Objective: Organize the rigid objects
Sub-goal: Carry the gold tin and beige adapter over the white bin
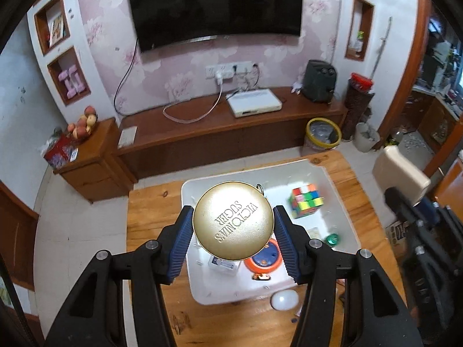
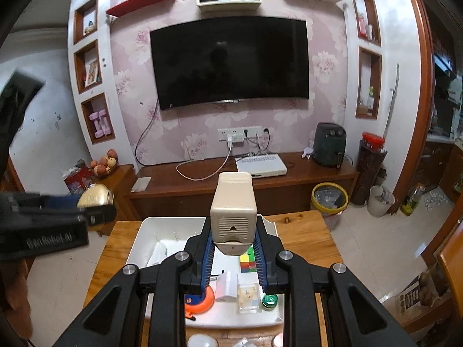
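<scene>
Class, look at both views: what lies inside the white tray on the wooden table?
In the white tray: a colour cube, an orange disc, a green round item, a white block and a clear box. The held gold tin covers the middle.

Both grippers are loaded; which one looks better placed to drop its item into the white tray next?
Left, probably: the left gripper holds the gold tin directly above the white tray, while the right gripper's beige box sits off its edge.
</scene>
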Demonstrator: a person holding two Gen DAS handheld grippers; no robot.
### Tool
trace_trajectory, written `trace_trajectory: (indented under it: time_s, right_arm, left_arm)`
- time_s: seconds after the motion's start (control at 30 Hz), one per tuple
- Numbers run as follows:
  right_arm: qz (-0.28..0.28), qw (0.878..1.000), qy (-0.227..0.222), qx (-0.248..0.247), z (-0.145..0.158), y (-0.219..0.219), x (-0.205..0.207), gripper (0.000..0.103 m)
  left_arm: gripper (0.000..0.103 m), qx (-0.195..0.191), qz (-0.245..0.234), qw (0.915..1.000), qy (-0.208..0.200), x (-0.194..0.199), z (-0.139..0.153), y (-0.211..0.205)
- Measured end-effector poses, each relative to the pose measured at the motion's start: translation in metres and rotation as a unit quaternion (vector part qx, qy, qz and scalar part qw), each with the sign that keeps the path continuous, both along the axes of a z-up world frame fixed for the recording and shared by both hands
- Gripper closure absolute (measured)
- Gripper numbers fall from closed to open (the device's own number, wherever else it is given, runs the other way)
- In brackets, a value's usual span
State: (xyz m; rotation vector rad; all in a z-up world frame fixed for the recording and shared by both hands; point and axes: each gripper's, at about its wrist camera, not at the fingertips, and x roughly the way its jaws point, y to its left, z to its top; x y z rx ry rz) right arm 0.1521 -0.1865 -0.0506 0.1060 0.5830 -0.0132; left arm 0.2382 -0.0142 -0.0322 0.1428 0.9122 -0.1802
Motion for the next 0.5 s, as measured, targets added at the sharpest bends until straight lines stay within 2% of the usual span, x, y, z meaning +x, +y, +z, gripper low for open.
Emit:
trace_trajectory:
  time_s: [0.23, 0.5]
  right_arm:
    - [0.010, 0.999, 0.048, -0.013, -0.039, 0.013, 0.039, 0.078]
    - [0.047, 0.989, 0.136, -0.031, -0.105, 0.040, 0.061, 0.078]
  left_arm:
    - [0.044, 0.008, 0.025, 0.9981, 0.055, 0.035, -0.057, 0.007]
    - [0.044, 0.016, 0.053, 0.9931, 0.104, 0.053, -0.105, 0.018]
